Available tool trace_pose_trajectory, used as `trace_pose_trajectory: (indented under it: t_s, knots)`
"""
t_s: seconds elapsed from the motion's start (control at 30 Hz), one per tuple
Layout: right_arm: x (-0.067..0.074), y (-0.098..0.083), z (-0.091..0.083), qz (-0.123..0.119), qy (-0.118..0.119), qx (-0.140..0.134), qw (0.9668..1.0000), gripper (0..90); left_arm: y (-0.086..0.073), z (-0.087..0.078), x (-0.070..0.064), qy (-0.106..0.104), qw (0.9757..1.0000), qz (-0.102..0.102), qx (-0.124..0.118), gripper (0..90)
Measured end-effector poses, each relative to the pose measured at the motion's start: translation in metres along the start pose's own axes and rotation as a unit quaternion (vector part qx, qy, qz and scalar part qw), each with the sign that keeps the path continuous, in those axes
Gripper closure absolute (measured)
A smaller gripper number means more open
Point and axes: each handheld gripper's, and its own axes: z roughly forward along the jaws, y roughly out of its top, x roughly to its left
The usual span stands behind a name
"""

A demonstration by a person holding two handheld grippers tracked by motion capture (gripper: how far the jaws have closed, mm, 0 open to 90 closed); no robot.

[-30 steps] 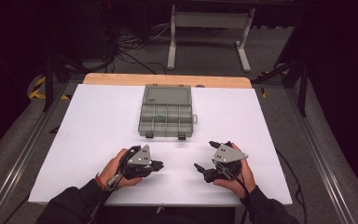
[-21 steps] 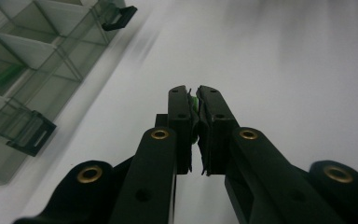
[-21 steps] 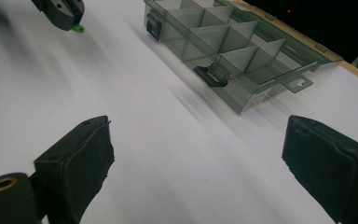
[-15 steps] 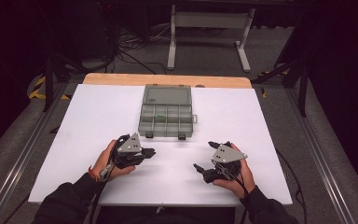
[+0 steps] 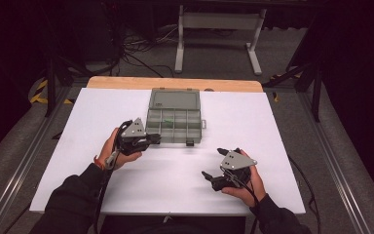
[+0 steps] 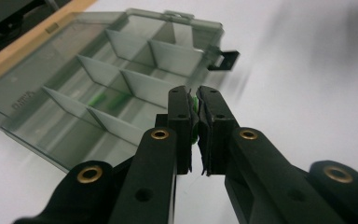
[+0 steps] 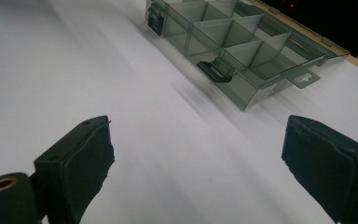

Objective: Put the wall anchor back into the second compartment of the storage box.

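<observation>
Moved since the earlier frame: left tongs, up from lower centre to the near left corner of the open compartment box, upper centre of the white table. Left tongs: pinched shut on a small green piece, barely visible between the pads. Right tongs: lower right, jaws wide apart, empty. Risk: the thin piece could slip from so slight a grip, or drop into the wrong compartment, or land on the table short of the box wall.

Bright white table, dark surroundings, motion-blurred streaks, soft focus.
</observation>
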Motion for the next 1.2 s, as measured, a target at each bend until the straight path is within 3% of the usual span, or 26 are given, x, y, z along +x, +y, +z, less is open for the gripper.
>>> trace_pose_trajectory:
  t_s: [0.27,0.63,0.87,1.2]
  knots:
    - [-0.001,-0.001,0.0,0.001,0.001,0.001,1.0,8.8,0.013,0.012,0.027,0.022,0.9996,-0.014,0.008,84.5]
    - [-0.002,-0.002,0.0,0.004,0.001,0.002,1.0,8.9,0.025,0.037,0.057,0.027,0.9987,-0.031,0.028,84.5]
    - [-0.003,-0.003,0.001,0.006,0.005,0.004,1.0,8.9,0.033,0.06,0.067,0.042,0.9968,-0.036,0.057,84.5]
    - [-0.004,-0.003,0.001,0.008,0.006,0.003,0.9999,8.9,0.033,0.081,0.075,0.042,0.9953,-0.051,0.071,84.5]
